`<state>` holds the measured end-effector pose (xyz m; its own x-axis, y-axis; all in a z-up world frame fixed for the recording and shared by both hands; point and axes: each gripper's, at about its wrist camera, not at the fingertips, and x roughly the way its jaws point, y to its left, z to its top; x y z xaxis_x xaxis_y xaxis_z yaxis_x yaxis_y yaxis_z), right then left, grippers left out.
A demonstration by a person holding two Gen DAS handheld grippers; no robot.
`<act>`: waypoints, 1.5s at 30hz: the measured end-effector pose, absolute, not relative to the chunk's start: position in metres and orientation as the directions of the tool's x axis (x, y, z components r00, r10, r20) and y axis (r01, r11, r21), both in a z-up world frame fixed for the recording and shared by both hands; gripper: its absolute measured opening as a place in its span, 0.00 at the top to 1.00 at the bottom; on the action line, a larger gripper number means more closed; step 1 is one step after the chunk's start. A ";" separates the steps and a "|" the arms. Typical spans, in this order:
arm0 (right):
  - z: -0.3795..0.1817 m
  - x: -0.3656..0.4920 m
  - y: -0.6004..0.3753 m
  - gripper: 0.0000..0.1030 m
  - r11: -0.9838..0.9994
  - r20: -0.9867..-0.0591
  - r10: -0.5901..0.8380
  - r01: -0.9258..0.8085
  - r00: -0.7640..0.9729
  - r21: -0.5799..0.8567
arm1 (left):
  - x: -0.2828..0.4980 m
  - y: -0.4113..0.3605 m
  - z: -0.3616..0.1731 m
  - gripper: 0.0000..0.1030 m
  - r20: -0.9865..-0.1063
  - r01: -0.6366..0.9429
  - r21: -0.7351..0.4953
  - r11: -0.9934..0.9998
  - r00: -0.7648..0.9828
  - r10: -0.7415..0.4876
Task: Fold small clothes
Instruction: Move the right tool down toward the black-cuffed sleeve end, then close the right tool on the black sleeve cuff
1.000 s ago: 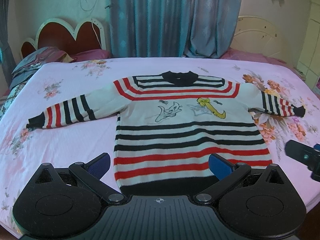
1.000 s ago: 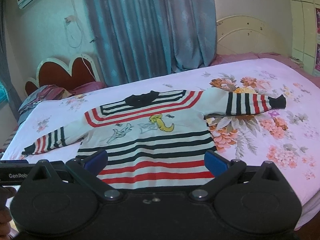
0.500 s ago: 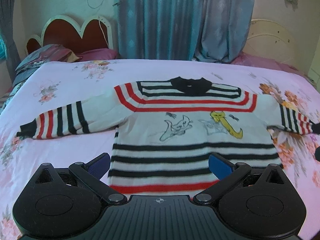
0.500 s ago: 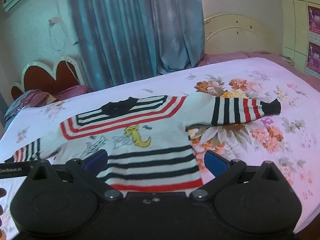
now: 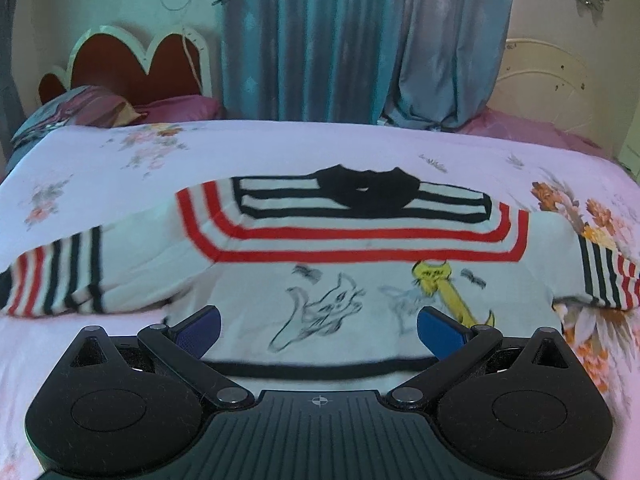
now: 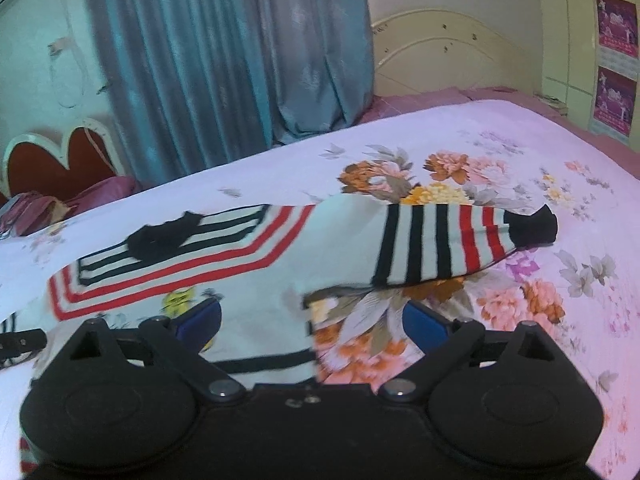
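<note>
A small white sweater (image 5: 352,256) with red and black stripes and cartoon cats lies flat on the bed, sleeves spread out to both sides. My left gripper (image 5: 318,330) hovers open over its chest, near the left armpit, with nothing pinched between the blue pads. In the right wrist view the sweater (image 6: 224,264) reaches from the left, and its right sleeve (image 6: 448,244) stretches across the middle. My right gripper (image 6: 312,320) hangs over the right armpit; its jaws are wide and just starting to close, pressing on nothing.
The sweater rests on a pink floral bedsheet (image 5: 280,152). A red heart-shaped headboard (image 5: 132,64) and pillows (image 5: 92,108) are at the far left, blue curtains (image 5: 340,40) behind. A cream headboard (image 6: 448,56) stands at the far right. The other gripper's tip (image 6: 20,342) shows at the left edge.
Both grippers have moved forward and down over the sweater, from its hem up to its chest and armpits. The sweater looms larger and has not shifted.
</note>
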<state>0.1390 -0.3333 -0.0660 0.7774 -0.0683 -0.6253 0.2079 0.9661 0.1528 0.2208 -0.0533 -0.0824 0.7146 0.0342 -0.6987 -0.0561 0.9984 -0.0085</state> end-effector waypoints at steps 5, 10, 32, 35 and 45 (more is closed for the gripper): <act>-0.085 0.166 -0.369 0.17 0.952 -0.655 -0.099 0.264 0.749 0.157 | 0.252 -0.080 -0.095 0.00 -0.705 -0.020 0.018 1.000 0.709 0.027; -0.108 0.188 -0.414 0.23 0.925 -0.688 -0.137 0.341 0.713 0.169 | 0.281 -0.106 -0.110 0.00 -0.724 -0.003 -0.010 1.000 0.690 -0.005; -0.174 0.244 -0.568 0.60 0.730 -0.729 -0.237 0.613 0.642 0.302 | 0.345 -0.140 -0.146 0.00 -0.770 -0.031 0.069 0.997 0.634 0.073; -0.173 0.245 -0.573 0.86 0.722 -0.717 -0.231 0.610 0.658 0.327 | 0.347 -0.140 -0.147 0.00 -0.772 -0.030 0.068 0.997 0.631 0.072; -0.124 0.256 -0.530 0.93 0.849 -0.584 -0.214 0.444 0.783 0.285 | 0.353 -0.125 -0.136 0.00 -0.766 -0.029 -0.003 1.000 0.643 0.017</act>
<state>0.2557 -0.5296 -0.1244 0.7834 -0.2140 -0.5835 0.4442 0.8495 0.2848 0.3531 -0.1248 -0.1362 0.6427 0.0167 -0.7660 -0.0293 0.9996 -0.0028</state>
